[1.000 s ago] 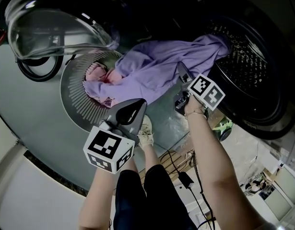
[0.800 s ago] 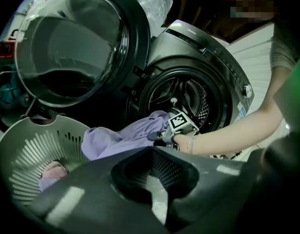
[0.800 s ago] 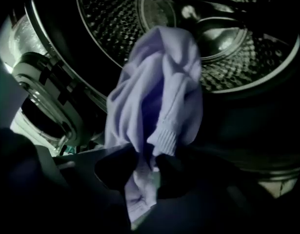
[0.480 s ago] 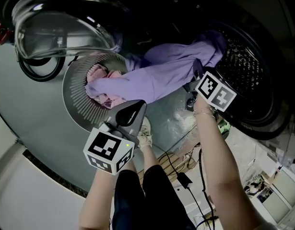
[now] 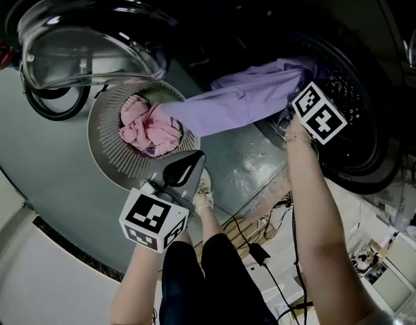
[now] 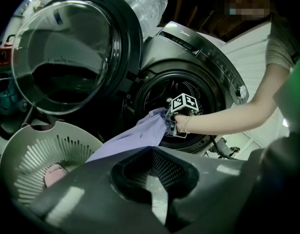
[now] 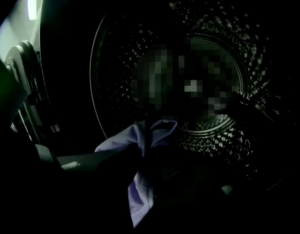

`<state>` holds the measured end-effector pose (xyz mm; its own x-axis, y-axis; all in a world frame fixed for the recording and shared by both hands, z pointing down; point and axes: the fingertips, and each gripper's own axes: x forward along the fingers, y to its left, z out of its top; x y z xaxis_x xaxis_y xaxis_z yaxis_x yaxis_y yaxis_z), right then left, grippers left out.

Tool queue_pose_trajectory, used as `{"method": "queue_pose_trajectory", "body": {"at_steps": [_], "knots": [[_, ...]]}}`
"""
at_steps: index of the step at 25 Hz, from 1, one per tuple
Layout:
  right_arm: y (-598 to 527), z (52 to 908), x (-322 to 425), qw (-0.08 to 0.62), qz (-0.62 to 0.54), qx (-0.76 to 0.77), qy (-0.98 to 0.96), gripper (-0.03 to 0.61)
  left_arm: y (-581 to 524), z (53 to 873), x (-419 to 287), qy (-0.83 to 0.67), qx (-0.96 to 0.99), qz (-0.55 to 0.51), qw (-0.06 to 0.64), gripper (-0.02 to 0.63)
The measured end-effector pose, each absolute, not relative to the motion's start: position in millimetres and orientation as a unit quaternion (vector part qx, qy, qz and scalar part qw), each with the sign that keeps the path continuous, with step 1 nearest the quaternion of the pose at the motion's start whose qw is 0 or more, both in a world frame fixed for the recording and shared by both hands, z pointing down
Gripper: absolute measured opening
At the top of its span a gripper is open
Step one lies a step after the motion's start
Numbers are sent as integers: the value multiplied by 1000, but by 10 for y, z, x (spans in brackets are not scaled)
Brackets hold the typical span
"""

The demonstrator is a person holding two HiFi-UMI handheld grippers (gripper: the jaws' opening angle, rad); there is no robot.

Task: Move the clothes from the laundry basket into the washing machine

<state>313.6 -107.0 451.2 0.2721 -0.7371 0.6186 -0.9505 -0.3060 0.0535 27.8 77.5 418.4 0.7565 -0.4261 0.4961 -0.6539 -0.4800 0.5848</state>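
A purple garment [image 5: 241,103] stretches from the grey laundry basket [image 5: 99,131] up into the washing machine drum [image 5: 360,141]. My right gripper [image 5: 289,114] is shut on its upper end at the drum mouth. In the right gripper view a fold of the purple garment [image 7: 140,140] hangs from the right gripper [image 7: 145,155] before the dark perforated drum [image 7: 213,126]. Pink clothes [image 5: 147,127] lie in the basket. My left gripper [image 5: 191,158] hovers just below the basket, shut and holding nothing. The left gripper view shows the purple garment [image 6: 140,135], the basket [image 6: 32,145] and the drum [image 6: 154,94].
The round glass door [image 5: 79,53] stands swung open at the upper left, above the basket. The person's shoe [image 5: 204,188] and legs are under the left gripper. Black cables [image 5: 262,249] lie on the floor at the lower right.
My right gripper has moved up and right to the drum mouth, pulling the purple garment off the basket and uncovering the pink clothes. The left gripper has stayed put.
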Motion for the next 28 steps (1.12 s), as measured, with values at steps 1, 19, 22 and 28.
{"method": "queue_pose_trajectory", "body": {"at_steps": [1, 19, 22, 28], "knots": [[-1075, 4518, 3165, 214, 249, 772, -545, 90, 791, 4188, 278, -317, 849, 144, 398, 6], [-91, 5137, 2316, 209, 401, 687, -570, 413, 809, 4272, 230, -315, 849, 149, 398, 6], [263, 5477, 1978, 229, 449, 660, -558, 468, 839, 4300, 252, -312, 849, 150, 400, 6], [207, 5934, 1730, 239, 479, 634, -559, 537, 892, 4423, 216, -313, 841, 155, 412, 6]]}}
